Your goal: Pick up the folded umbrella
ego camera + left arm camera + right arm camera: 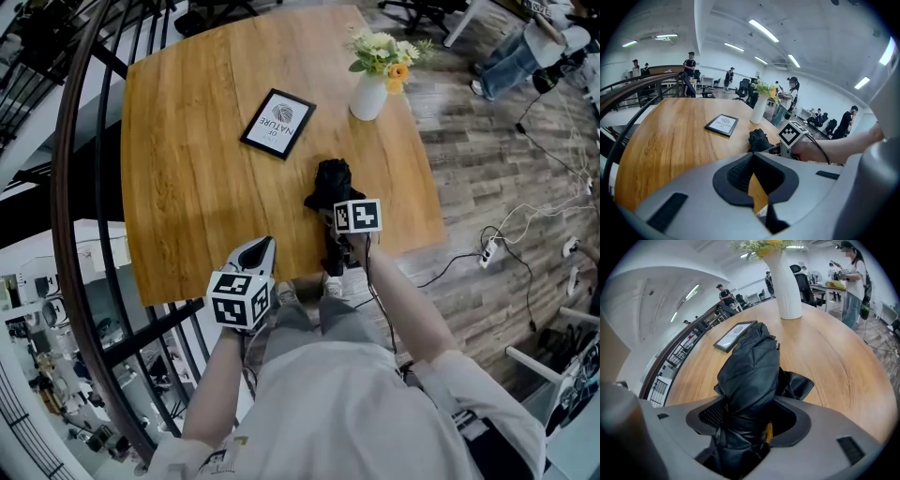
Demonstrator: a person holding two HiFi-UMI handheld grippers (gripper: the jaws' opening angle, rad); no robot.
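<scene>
- The left gripper point(263, 246) hangs off the near edge of the counter point(187, 141), jaws drawn together on nothing. My guess is it is simply parked clear of the work.
- One framed print point(277, 123) lies flat towards the middle of the wood, well apart from both grippers.
- The single folded umbrella point(750, 366), black and bundled, lies near the counter's front edge, pointing away from the person.
- The right gripper point(747, 423) tilts steeply down with its jaws spread wide either side of the umbrella's near end. A gap shows on one side, so I judge it not yet clamped.
- One white vase point(367, 96) of flowers stands at the far right, out of the way.
- Count: two grippers, one umbrella, one print, one vase.
</scene>
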